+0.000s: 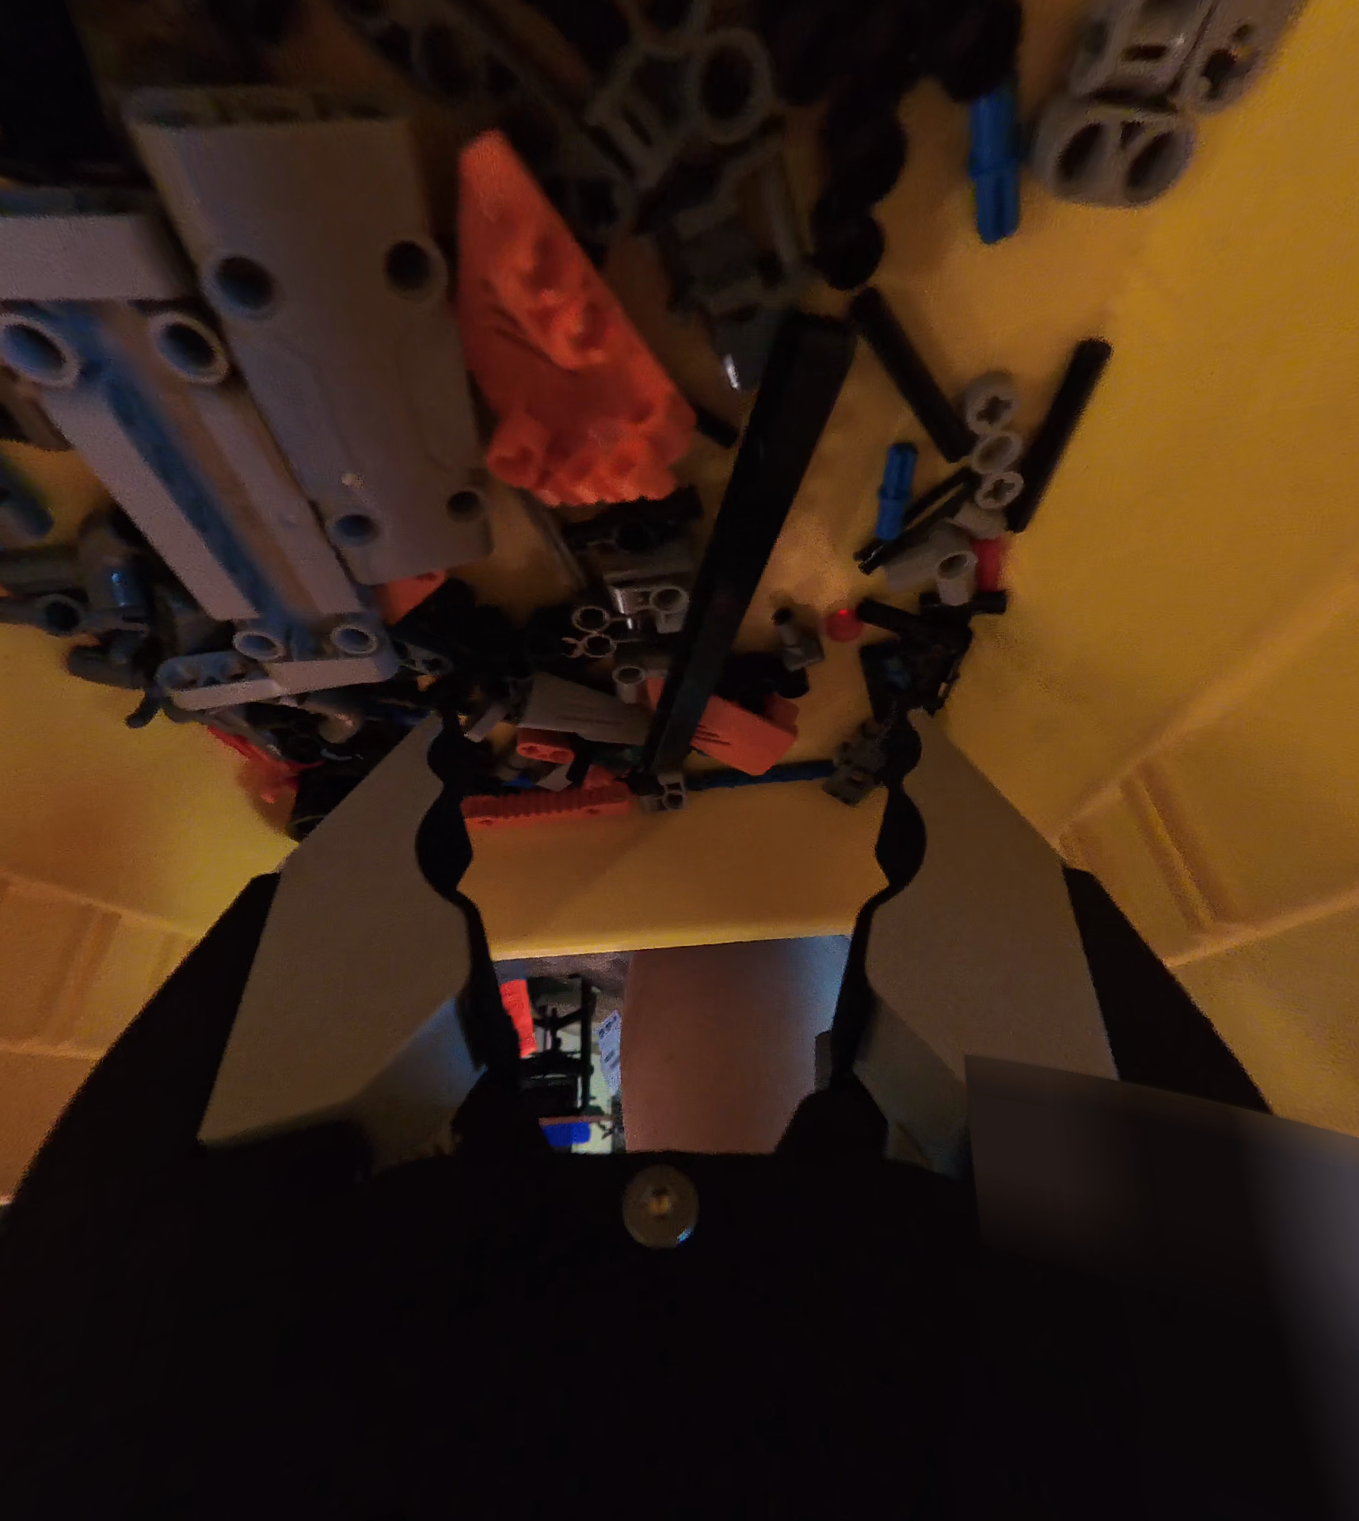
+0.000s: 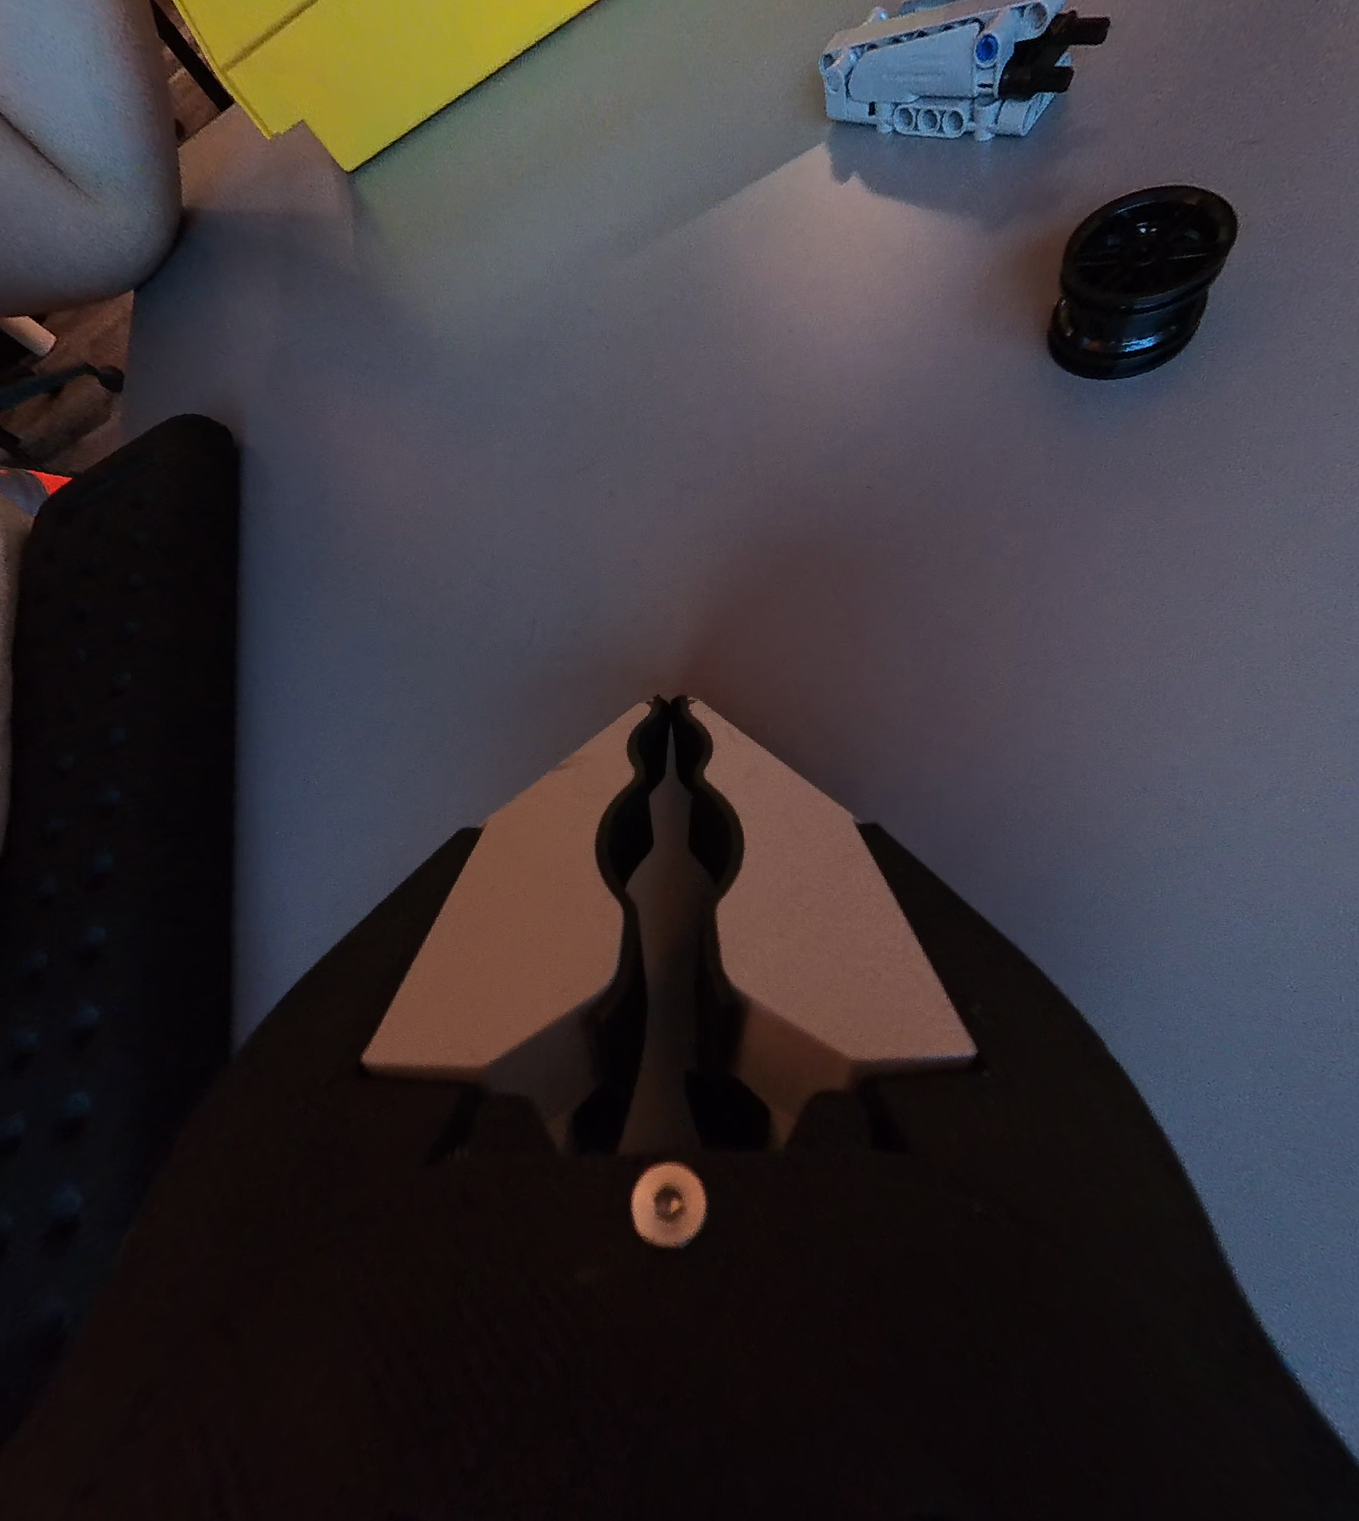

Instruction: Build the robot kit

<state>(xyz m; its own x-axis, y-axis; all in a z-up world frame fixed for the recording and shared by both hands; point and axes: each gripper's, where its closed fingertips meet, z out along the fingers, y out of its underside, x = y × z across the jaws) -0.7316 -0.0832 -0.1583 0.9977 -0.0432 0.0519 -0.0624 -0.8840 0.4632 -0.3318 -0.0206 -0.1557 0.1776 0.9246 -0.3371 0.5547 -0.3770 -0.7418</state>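
The left gripper (image 1: 672,753) is wide open inside a yellow box (image 1: 1236,576), its tips just over a heap of toy building pieces (image 1: 577,642). It holds nothing. The right gripper (image 2: 672,701) is closed and empty, over the bare middle of the grey tabletop (image 2: 742,494). A black wheel (image 2: 1141,280) and a grey toy part (image 2: 939,74) sit near the far right corner. No writing can be read.

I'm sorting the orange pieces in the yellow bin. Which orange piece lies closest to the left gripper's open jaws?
The toothed orange bar, lying flat just ahead of the left gripper. The big orange wedge sits farther back in the pile, and the orange block lies beyond the bar.
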